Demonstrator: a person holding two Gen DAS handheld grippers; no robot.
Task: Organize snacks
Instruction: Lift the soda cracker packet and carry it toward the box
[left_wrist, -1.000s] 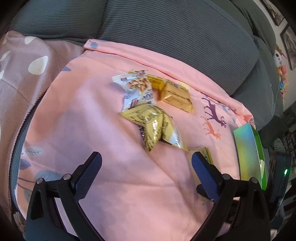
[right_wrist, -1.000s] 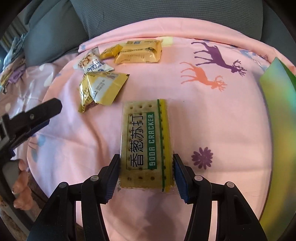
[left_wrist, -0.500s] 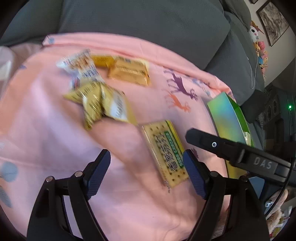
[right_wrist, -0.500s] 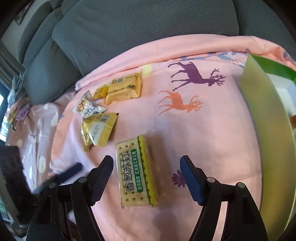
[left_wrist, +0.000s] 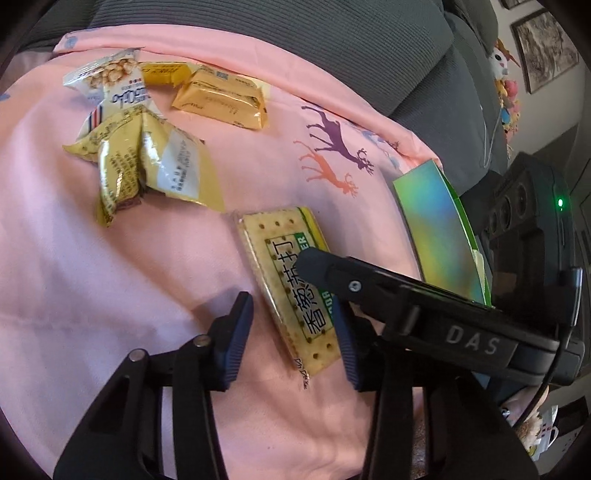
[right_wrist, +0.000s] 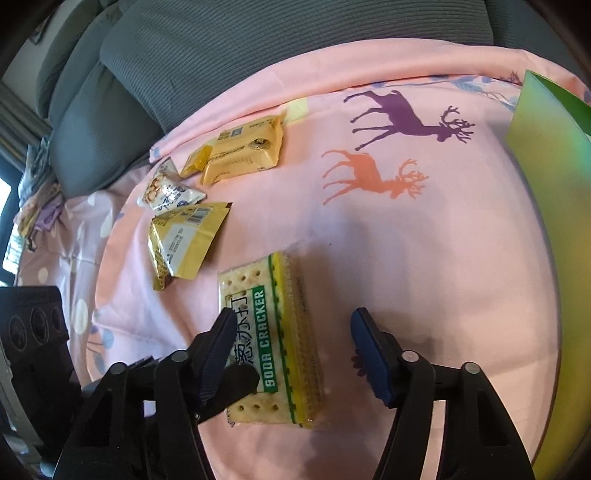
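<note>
Two Grippers Converged on One Cracker Pack

Both units repositioned since half a second ago. Left gripper (left_wrist: 293, 334), previously spread wide and clear of the soda cracker pack (left_wrist: 288, 280), now straddling its near end with jaws narrowed but not visibly clamped; contact at the right pad uncertain. Right gripper (right_wrist: 295, 354), previously spread around the pack's near end, now crossing above the pack label, jaws apart, holding nothing. Pack itself unchanged in position, flat on the sheet.

Surface and room, largest first:
- Grey ribbed sofa cushions (right_wrist: 295, 40) behind the work area.
- Pink sheet (left_wrist: 92, 280) with purple and orange deer prints, carrying all snacks.
- Iridescent green box (left_wrist: 439, 229) standing at the right edge of the sheet, well apart from the snack cluster.
- Orange-gold snack packet (left_wrist: 221, 98) at the far side.
- Crumpled yellow packets (left_wrist: 147, 158) between far cluster and cracker pack.
- White peanut bag (left_wrist: 110, 79), just beside the yellow packets.
</note>
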